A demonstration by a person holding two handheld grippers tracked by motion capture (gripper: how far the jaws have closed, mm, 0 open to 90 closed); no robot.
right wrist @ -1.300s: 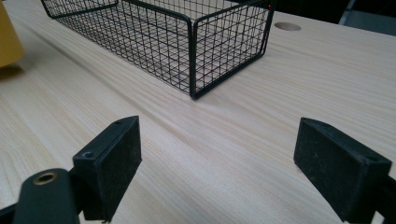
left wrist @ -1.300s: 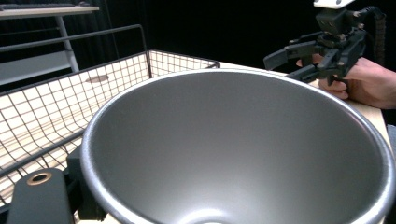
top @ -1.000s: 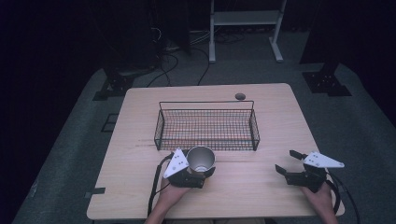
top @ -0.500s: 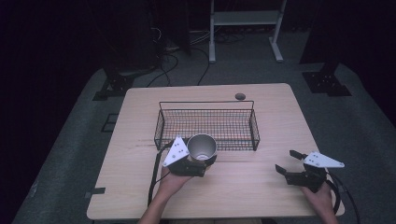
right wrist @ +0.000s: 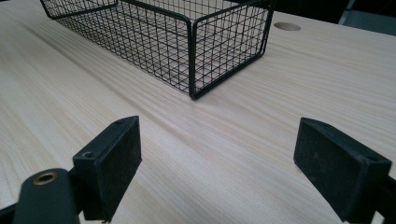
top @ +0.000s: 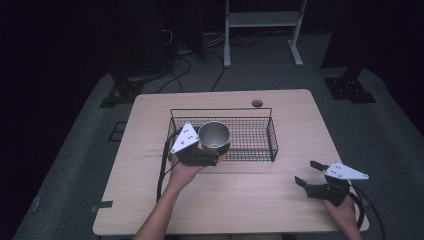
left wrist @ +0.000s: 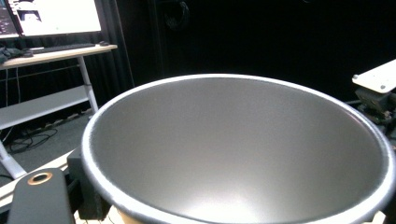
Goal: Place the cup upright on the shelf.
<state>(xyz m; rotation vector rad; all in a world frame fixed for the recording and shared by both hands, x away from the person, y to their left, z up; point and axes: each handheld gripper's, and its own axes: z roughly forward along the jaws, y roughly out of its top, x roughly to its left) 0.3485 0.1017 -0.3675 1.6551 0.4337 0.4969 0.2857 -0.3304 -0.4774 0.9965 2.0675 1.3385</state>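
Evidently light, stiff, slick: metal cup [top: 214, 135], my left gripper [top: 204, 156] clamped on its wall, over the basket's [top: 272, 135] near-left corner. Right gripper [top: 308, 175] gapes, beyond its near-right corner.

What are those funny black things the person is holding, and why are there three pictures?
Those are tongs: hand-held grabbers with two black jaws each. One picture comes from a camera above the table; the other two come from little cameras riding on each pair of tongs. On the wooden table sits a black wire basket. The left tongs are squeezed onto a shiny metal cup and hold it over the basket's near left part. Their camera looks straight into the cup. The right tongs hold nothing. Their jaws stand wide apart near the table's right front corner, aimed toward the basket.
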